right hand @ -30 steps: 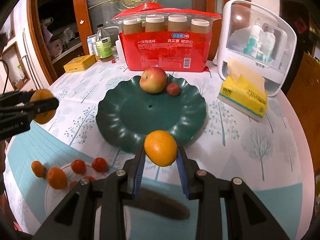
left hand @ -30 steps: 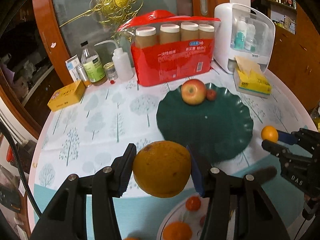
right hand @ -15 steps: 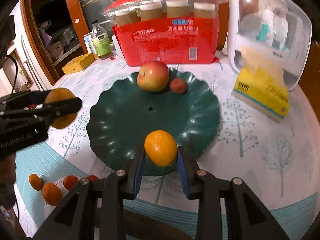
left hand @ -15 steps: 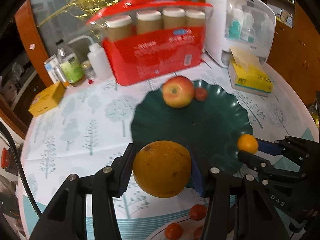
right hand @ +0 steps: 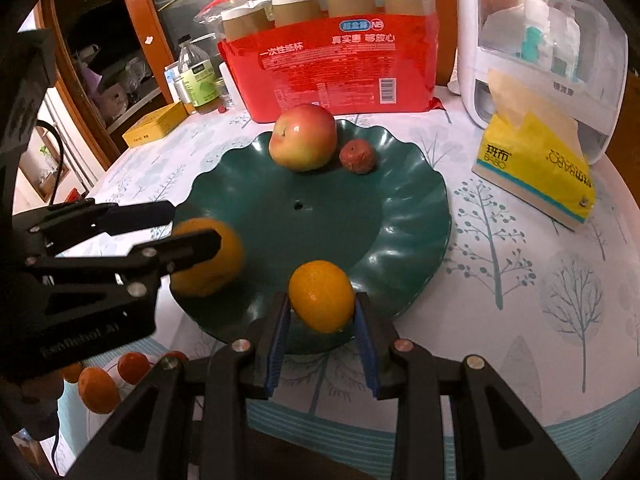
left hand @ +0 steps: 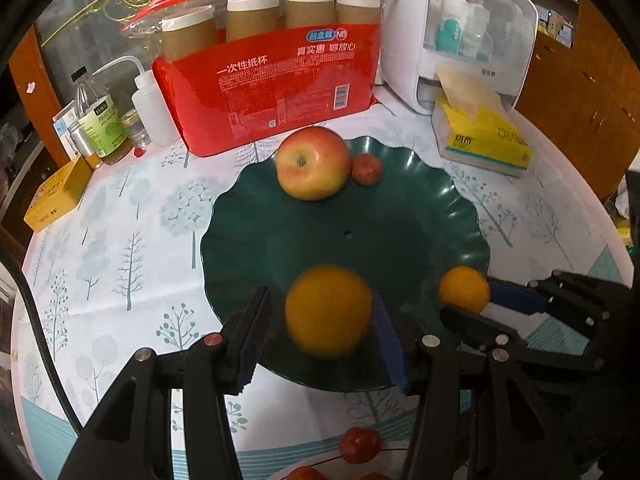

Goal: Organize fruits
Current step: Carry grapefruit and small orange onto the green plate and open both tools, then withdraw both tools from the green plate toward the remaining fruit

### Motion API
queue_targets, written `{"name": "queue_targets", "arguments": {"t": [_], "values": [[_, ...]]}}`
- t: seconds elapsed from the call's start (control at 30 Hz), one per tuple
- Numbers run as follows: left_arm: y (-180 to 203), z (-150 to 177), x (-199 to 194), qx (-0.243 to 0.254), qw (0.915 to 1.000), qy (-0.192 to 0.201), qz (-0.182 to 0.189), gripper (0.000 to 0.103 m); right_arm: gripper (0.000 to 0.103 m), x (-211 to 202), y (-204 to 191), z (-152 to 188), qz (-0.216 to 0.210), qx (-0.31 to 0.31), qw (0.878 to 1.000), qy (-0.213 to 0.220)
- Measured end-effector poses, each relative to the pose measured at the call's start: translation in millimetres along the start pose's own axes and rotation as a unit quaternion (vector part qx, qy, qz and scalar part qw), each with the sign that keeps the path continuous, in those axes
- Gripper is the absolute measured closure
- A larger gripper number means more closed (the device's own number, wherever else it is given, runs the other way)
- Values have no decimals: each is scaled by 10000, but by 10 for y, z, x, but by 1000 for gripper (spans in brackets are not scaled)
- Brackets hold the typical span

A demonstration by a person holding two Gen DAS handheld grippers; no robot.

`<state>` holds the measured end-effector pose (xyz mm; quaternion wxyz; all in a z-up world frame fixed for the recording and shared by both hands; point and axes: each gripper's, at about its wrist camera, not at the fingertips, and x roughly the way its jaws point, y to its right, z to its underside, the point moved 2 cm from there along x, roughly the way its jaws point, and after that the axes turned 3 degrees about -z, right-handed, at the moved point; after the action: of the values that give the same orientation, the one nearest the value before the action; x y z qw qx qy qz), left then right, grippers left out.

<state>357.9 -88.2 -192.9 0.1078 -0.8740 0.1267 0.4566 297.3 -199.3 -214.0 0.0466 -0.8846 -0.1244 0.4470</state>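
While 0.5 s ago it pinched the large round orange (left hand: 328, 310), the left claw (left hand: 320, 334) now gapes, fruit blurred over the scalloped dark-green plate (left hand: 400, 208) at lower centre | right claw (right hand: 321, 314) pinches small orange (right hand: 322, 295) | deliveries nearly done.

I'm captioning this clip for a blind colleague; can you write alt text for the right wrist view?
The right gripper holds a small orange over the near rim of a dark green scalloped plate carrying an apple and a small red fruit. At left, the left gripper has a larger, blurred orange between its open fingers above the plate.
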Motion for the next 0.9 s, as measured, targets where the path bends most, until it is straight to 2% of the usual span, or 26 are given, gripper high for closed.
{"name": "queue_targets", "arguments": {"t": [0.07, 0.13, 0.2, 0.53, 0.9], "values": [[-13, -29, -45, -18, 10000, 27, 8, 43, 65, -2, -1, -2, -3, 31, 10000, -6], [-38, -43, -104, -37, 10000, 83, -32, 37, 56, -22, -10, -8, 41, 16, 10000, -7], [-71, -44, -175, -88, 9999, 118, -62, 34, 54, -76, -15, -17, 99, 26, 9999, 53], [-248, 180, -653, -359, 9989, 157, -258, 31, 53, -476, 25, 14, 339, 353, 9984, 266], [-483, 557, -1200, -723, 9952, 272, -600, 31, 53, -913, 34, 249, 283, 775, 9958, 388]]}}
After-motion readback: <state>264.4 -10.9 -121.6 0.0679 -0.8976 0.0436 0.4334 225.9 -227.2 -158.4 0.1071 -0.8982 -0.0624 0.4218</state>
